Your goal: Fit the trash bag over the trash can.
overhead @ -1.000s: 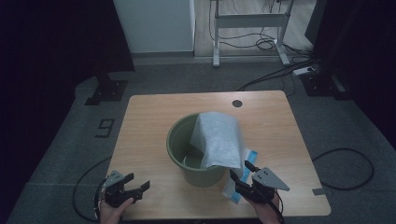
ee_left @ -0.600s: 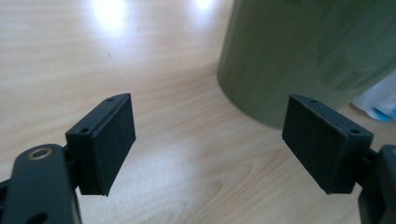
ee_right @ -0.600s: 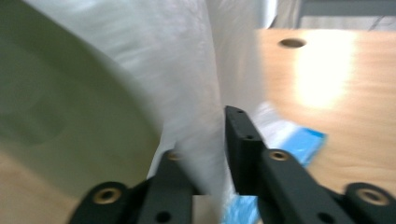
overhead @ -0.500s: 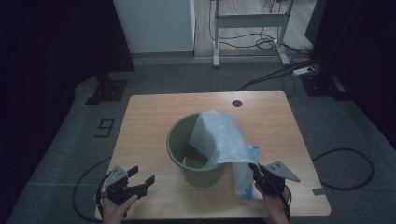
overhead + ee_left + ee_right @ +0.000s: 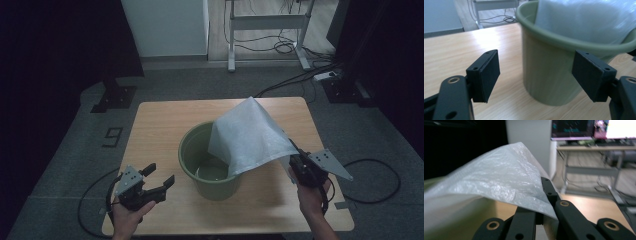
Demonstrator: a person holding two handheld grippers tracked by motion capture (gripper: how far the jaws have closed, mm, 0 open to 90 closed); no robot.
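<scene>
Grey carpet surrounds our wooden counter (image 5: 150, 125), with a white cabinet (image 5: 165, 25) and a metal desk frame (image 5: 265, 30) beyond its far edge and cables (image 5: 280, 47) trailing over the floor there.

Near the front left corner of the counter we hold the left hand-held gripper (image 5: 159, 178) in our left hand (image 5: 127, 217), its jaws spread wide with nothing between them. In the left gripper view its two black pads (image 5: 485, 75) stand well apart, pointing at the side wall of the green bucket (image 5: 549, 75), close to it but not touching it.

That green bucket (image 5: 200, 150) stands upright on the counter, about midway between the left and right edges and nearer the front edge than the far one. A white plastic bag (image 5: 250, 135) rises out of it in a tented peak, one part down inside the bucket, the rest stretched over the rim toward the right.

Near the front right corner our right hand (image 5: 312, 197) holds the right hand-held gripper (image 5: 294, 159), its jaws clamped on the lower right corner of the bag. In the right gripper view the crinkled translucent film (image 5: 499, 182) runs down into the nearly closed jaws, pinched between them.
</scene>
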